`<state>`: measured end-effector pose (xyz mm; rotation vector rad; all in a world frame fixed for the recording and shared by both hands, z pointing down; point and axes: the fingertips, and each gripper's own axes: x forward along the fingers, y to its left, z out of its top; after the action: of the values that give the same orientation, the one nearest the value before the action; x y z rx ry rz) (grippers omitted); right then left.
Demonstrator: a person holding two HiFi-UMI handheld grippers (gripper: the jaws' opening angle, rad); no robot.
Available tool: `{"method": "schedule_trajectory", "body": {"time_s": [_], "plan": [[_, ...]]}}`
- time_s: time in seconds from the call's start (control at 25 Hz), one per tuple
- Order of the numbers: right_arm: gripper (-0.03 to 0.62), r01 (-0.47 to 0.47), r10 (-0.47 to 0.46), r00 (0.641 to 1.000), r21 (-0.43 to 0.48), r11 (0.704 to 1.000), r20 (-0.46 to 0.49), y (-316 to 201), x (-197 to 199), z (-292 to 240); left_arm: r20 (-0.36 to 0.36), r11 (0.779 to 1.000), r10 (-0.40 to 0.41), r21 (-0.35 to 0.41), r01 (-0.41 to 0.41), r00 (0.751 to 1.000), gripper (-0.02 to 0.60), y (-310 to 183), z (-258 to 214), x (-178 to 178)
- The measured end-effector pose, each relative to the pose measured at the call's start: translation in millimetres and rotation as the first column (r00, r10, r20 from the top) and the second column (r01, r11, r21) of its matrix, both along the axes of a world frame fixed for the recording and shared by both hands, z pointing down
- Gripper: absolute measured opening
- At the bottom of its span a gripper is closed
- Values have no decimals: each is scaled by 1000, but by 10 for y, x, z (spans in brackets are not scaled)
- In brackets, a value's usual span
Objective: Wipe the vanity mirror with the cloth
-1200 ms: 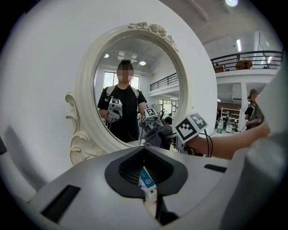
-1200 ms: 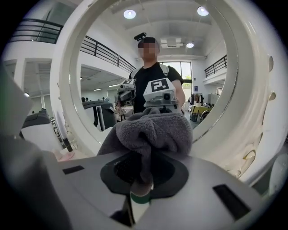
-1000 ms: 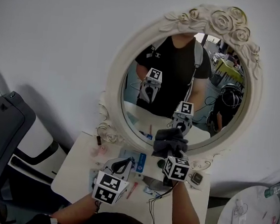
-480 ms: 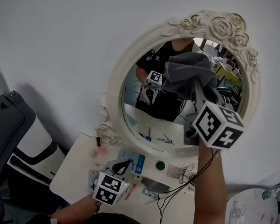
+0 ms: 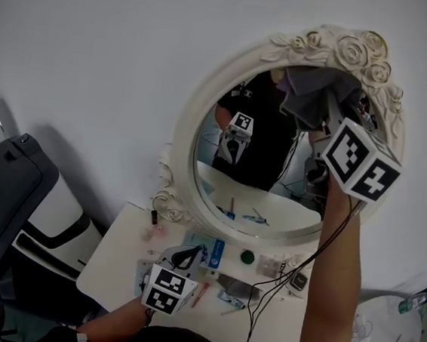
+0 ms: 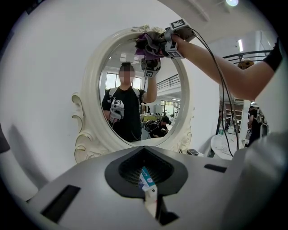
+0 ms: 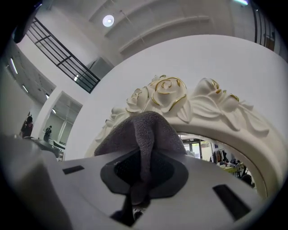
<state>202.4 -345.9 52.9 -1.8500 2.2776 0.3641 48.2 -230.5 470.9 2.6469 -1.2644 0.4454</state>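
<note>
The right tongs are clamping a grey terry cloth. In the right gripper view a fold of it is running down between the closed jaws. They are pressing the cloth to the glass at the upper right of the frame, just under the carved roses that crown the oval vanity mirror.

The left tongs are hanging low at the bottom centre, above the white desk, with the jaws drawn together. They are gripping nothing I can make out. A blue-and-white packet is showing through their opening, seemingly lying beyond them.

The cloth is looking soft, light and limp. Pinched mid-wad as it is, it is bunching over the jaw tips and probably giving a padded face to rub with. The mirror is glass in an ornate, likely brittle frame and seems to be standing on the desk by the wall, so light pressure is probably wisest. If steadying is wanted, the plain rim looks a safer hold than the roses or scrolls.
</note>
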Motion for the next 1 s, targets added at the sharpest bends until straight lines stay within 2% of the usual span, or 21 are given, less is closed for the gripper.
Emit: {"method": "schedule_trajectory", "body": {"time_s": [0.44,0.64,0.8,1.0], "plan": [[41,21,-20,1000,-25,999,19,-20,-25,612,20,1000,20,-22,-19,1000,0,5,89,75],[41,15,-14,1000,-51,999,26,-33,-57,1059,23,1000,16,-25,-16,1000,0,-21,95,66],[41,6,-3,999,-101,995,33,-57,-102,1542,28,999,22,-24,-21,999,0,-36,91,85],[41,5,-4,1000,-212,977,4,-107,-206,2210,30,1000,11,-21,-10,999,0,-65,92,71]]}}
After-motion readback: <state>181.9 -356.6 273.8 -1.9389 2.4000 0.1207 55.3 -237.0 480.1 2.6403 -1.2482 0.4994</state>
